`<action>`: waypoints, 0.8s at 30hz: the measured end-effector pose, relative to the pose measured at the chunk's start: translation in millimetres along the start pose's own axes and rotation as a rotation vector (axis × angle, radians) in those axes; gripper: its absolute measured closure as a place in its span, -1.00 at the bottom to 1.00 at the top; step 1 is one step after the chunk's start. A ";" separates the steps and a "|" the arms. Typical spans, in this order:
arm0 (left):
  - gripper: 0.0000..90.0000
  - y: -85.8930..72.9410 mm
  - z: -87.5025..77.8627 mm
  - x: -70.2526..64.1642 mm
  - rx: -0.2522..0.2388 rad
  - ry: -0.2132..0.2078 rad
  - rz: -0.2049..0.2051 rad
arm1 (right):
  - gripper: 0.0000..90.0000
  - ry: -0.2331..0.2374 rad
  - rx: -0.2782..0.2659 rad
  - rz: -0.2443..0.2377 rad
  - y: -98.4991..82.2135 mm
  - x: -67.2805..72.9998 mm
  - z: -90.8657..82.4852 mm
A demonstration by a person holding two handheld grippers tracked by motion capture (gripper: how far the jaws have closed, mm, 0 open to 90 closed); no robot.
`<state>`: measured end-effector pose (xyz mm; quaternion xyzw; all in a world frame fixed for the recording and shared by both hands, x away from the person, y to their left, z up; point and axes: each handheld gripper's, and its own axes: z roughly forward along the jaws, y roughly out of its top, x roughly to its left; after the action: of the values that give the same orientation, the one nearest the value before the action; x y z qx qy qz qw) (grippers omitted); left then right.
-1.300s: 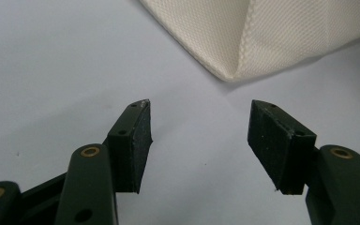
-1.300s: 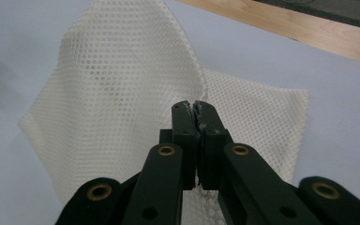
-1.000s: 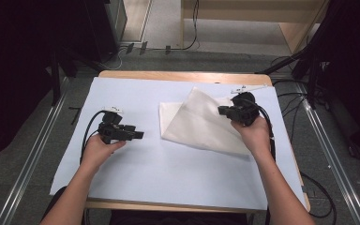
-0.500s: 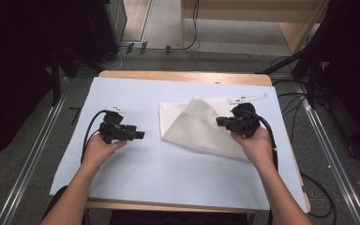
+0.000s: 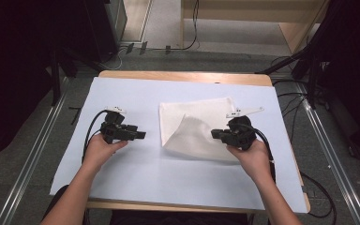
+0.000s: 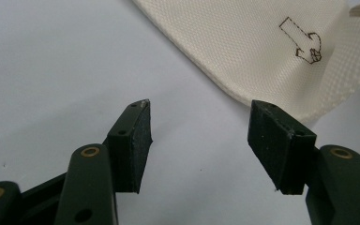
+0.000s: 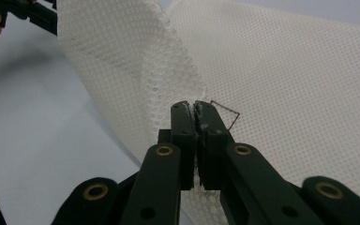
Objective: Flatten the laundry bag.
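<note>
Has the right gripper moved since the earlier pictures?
Yes. The right gripper, shut on the white mesh cloth, has come toward the person, away from the wooden table's far edge, folding the cloth over.

Cream-white mesh cloth [image 5: 194, 129] with fine honeycomb weave, thin dark stitched outline near corner. Pale blue-white sheet [image 5: 136, 173] over light wooden table [image 5: 183, 77]. Left tool [image 6: 206, 140] black, dark pads, brass-coloured rivets. Right tool [image 7: 194, 110] black, same brass-coloured rivets, small white tag on top. Floor [image 5: 28, 159] grey, silver rails alongside, black cables trailing.
</note>
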<state>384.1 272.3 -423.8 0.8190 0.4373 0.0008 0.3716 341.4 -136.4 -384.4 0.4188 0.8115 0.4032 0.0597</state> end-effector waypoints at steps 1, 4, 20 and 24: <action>-0.10 0.2 0.2 0.1 0.001 -0.001 0.001 | 0.97 -0.001 0.007 -0.001 -1.8 1.4 0.6; -0.09 0.7 1.3 -0.8 0.001 -0.001 0.003 | 0.97 0.005 0.009 -0.001 -7.2 3.8 3.0; -0.09 3.5 3.9 -3.7 0.006 -0.006 0.022 | 0.77 0.040 0.011 -0.006 -25.9 17.4 -3.4; -0.09 4.1 4.4 -3.6 0.001 -0.009 0.017 | 0.64 0.037 0.008 -0.009 -24.7 20.0 -10.6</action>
<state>386.3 265.6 -423.2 0.8229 0.4286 0.0000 0.3731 308.4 -136.3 -389.9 0.4078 0.8161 0.4070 0.0450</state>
